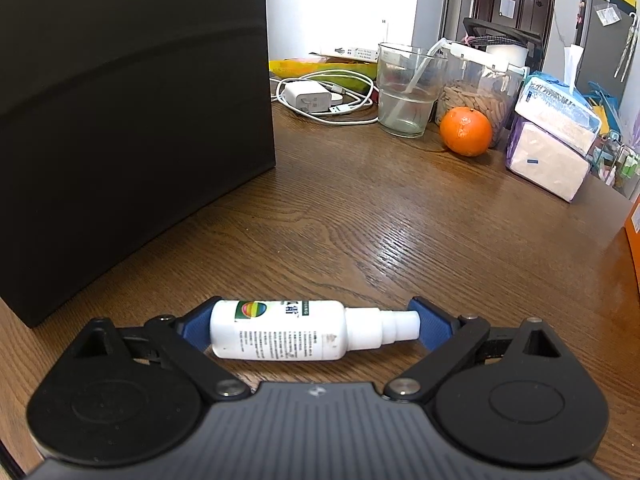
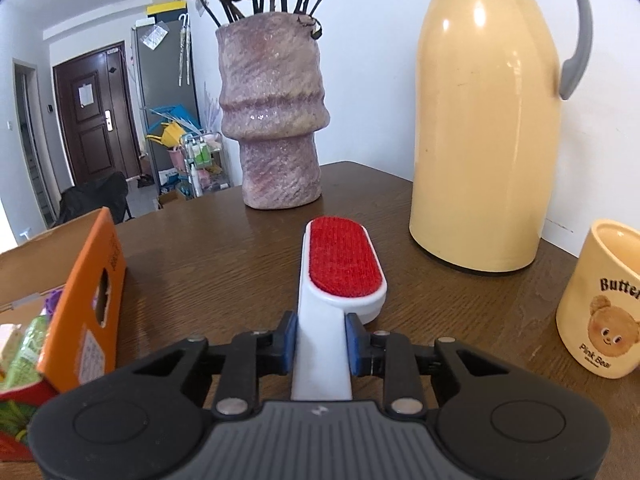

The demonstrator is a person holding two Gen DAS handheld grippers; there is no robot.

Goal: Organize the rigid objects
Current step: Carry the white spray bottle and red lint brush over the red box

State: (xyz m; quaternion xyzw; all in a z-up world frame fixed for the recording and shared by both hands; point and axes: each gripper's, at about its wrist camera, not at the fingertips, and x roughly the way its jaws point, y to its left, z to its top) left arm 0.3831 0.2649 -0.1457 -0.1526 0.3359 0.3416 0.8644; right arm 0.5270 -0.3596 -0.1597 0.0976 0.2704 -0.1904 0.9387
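The left claw (image 1: 314,330) is low over the wooden surface (image 1: 360,224) and its two blue pads are clamped on a small white spray bottle (image 1: 280,330), one pad on the bottom end and the other on the nozzle end. The bottle lies crosswise between the fingers, with its cap toward the claw's right finger. It has a round white body, a narrower white neck, a label with a rainbow-coloured mark on top and small grey print below. I cannot tell if it rests on the wood or is a little above it. To the left of this claw stands a big black box (image 1: 132,120), and far ahead to the right are an orange (image 1: 466,131), a glass cup (image 1: 408,88) and packs of tissues (image 1: 552,140).

The right claw (image 2: 321,342) is closed on the white handle of a lint brush (image 2: 340,276); its blue pads press on both sides of the handle. The brush points straight ahead from the claw, with an oval red fabric face turned up inside a white frame, and its head seems to lie on the surface. Ahead of the brush stands a pinkish vase (image 2: 276,112), ahead to the right a tall cream thermos jug (image 2: 488,120), and close at the right a cream mug with a bear (image 2: 604,300). At the left side of this claw is an orange cardboard box (image 2: 88,300), open on top.
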